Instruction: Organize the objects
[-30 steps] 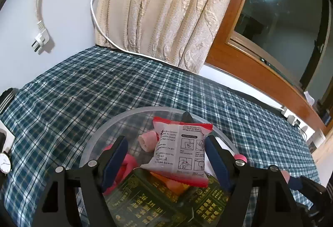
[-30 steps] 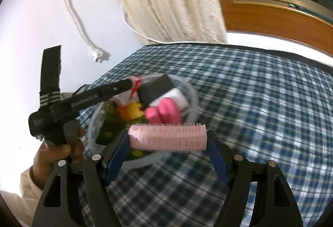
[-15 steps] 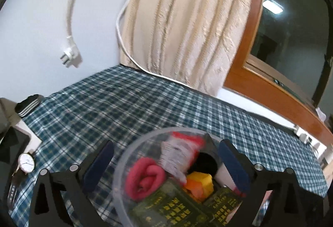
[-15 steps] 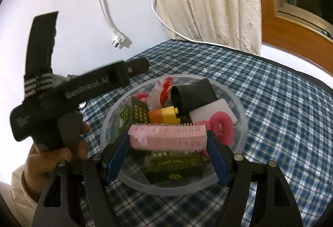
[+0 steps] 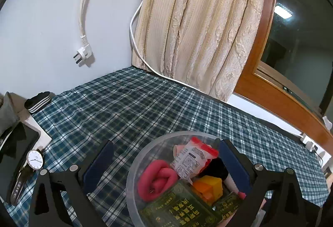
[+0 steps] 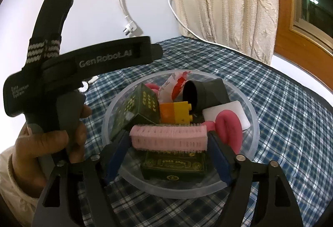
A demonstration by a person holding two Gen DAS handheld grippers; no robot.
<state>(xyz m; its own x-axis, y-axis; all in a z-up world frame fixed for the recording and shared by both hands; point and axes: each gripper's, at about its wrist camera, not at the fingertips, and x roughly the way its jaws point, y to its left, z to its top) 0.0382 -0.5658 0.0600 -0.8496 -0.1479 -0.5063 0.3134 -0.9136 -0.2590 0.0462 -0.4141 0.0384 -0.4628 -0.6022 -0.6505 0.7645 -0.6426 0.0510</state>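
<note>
I have the pink hair roller clamped end to end in my right claw, hanging just over the near side of the clear bowl on the plaid-covered desk. Directly beneath it lie dark green boxes with gold print I can't read, beside an orange and yellow toy brick, a black cup on its side, a red-and-white sachet and pink coiled hair ties. The bowl looks crowded, so my worry is that if I let go from this height the roller bounces off a box top and rolls over the rim; its bristles might also cling to the claw pads. My left claw hangs spread wide and empty, straddling the bowl's far rim, so a careless move could nudge the bowl. Its handle reads "GenRobot.AI" and "Data Acquisition System".
</note>
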